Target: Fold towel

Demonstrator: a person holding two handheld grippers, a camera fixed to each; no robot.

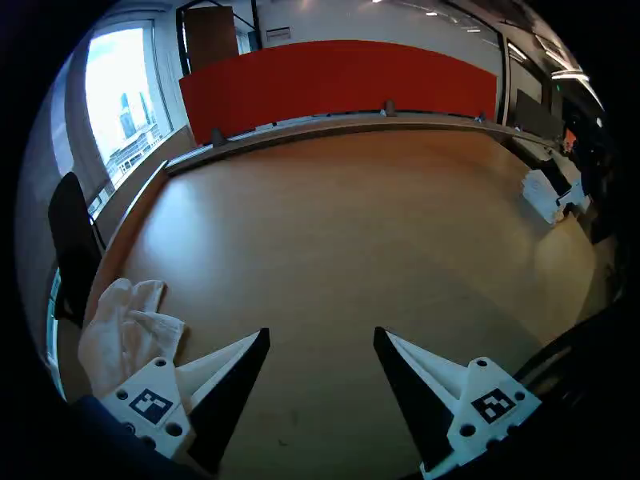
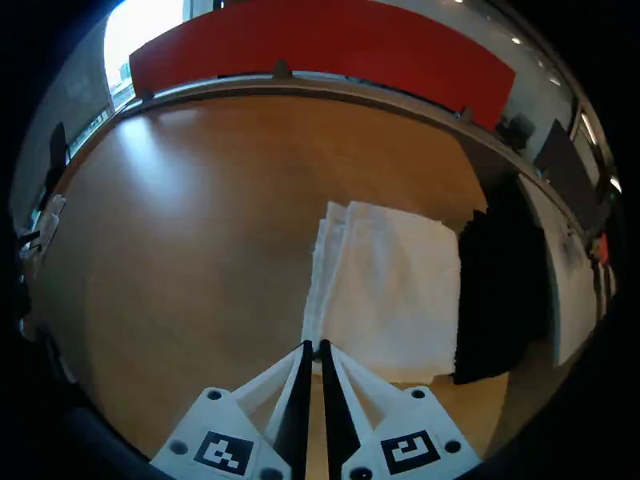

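The left gripper hangs above a wooden table with its two fingers spread wide and nothing between them, only bare tabletop showing in the gap. Just outside its left finger, near the table's edge, lies a crumpled towel, white and bunched in loose folds, its near end running behind the finger's base; whether cloth and finger touch cannot be told. Farther off on that same side stand a dark chair and a bright window, and straight ahead, at the far end of the table, a red partition runs across. In the right gripper view, the right gripper has its fingers drawn together, with only a thin slit left between them. Their tips sit right at the near left corner of a folded towel, a white, roughly square stack lying flat on the table ahead and slightly to the right of the gripper, its layered edges showing along the left side. Whether any cloth is caught between the tips cannot be told. A dark object lies against the folded towel's right edge.
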